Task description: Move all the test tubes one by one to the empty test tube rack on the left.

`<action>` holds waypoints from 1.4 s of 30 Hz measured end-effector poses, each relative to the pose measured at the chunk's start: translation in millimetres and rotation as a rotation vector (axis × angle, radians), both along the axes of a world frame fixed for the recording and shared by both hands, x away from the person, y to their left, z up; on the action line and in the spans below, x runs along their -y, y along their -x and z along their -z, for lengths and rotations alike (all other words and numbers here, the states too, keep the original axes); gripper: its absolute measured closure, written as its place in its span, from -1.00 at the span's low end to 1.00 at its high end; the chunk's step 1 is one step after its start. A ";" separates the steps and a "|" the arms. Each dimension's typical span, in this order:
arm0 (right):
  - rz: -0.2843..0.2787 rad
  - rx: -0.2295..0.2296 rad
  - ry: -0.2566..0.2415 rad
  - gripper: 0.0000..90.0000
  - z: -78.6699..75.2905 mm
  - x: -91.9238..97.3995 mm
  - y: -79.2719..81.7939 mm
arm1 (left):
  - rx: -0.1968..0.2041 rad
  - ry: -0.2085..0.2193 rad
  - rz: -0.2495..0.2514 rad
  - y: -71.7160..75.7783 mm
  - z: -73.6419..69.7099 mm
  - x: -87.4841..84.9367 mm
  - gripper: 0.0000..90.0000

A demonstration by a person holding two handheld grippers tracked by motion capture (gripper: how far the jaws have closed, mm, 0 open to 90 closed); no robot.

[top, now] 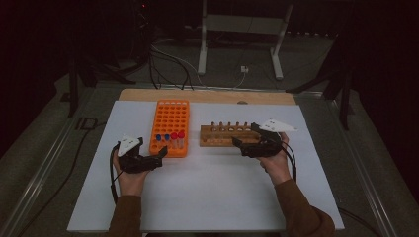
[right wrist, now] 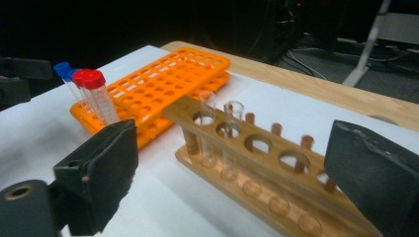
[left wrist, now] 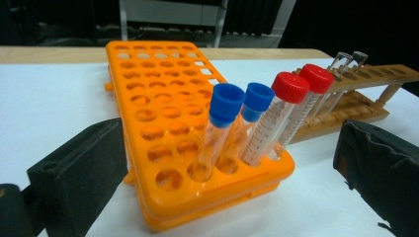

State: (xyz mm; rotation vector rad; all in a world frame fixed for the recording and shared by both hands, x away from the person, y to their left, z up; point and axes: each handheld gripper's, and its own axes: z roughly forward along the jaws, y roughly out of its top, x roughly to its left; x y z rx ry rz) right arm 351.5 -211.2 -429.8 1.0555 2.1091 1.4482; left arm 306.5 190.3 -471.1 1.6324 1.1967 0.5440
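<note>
An orange tube rack (top: 170, 126) lies left of centre on the white board. Its near row holds two blue-capped tubes (left wrist: 226, 101) and two red-capped tubes (left wrist: 290, 86). To its right stands a wooden rack (top: 225, 137) with two clear glass tubes (right wrist: 207, 106) at its left end. My left gripper (top: 157, 159) sits just in front of the orange rack, open, its jaws wide on either side of the capped tubes and touching none (left wrist: 230, 143). My right gripper (top: 244, 138) is open at the near side of the wooden rack, with nothing between its jaws (right wrist: 234, 143).
The white board (top: 212, 192) covers a wooden tabletop whose bare edge (top: 207, 95) shows at the back. Most holes of the orange rack stand unfilled. Cables and a metal stand's legs (top: 202, 54) lie on the floor beyond the table.
</note>
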 end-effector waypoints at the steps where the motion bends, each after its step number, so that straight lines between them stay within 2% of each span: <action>1: -0.007 0.001 0.003 -0.83 -1.1 -2.0 -2.2 | -0.007 -0.009 0.010 0.8 -0.3 -0.5 -0.98; 3: -0.008 0.003 0.015 -0.80 -3.2 -6.3 -7.2 | -0.014 -0.022 0.026 2.8 -0.7 -0.5 -0.96; 7: -0.001 -0.019 0.032 -0.66 -3.1 -12.9 -19.3 | -0.002 -0.018 0.053 7.5 -2.6 0.7 -0.97; 10: 0.002 -0.038 0.040 -0.57 -0.2 -18.0 -28.6 | 0.001 -0.015 0.055 8.7 -2.8 2.1 -0.97; 15: -0.014 -0.033 0.068 -0.26 3.1 -29.6 -41.0 | -0.008 -0.025 0.057 6.7 0.1 5.8 -0.97; 21: 0.002 -0.061 0.098 0.14 15.9 -40.8 -55.6 | -0.011 -0.031 0.060 5.0 1.5 8.8 -0.97; 28: 0.011 -0.091 0.107 0.50 31.1 -46.6 -63.4 | -0.011 -0.020 0.053 3.6 2.2 8.1 -0.97; 30: 0.004 -0.082 0.106 0.60 33.1 -47.7 -62.6 | -0.011 -0.018 0.052 2.8 2.6 8.0 -0.97; 36: -0.015 -0.048 0.143 0.68 33.8 -56.2 -58.0 | -0.011 -0.023 0.053 2.5 2.7 9.4 -0.97; 42: -0.003 -0.051 0.123 0.68 35.4 -55.7 -58.5 | -0.009 -0.023 0.052 2.3 2.3 9.2 -0.97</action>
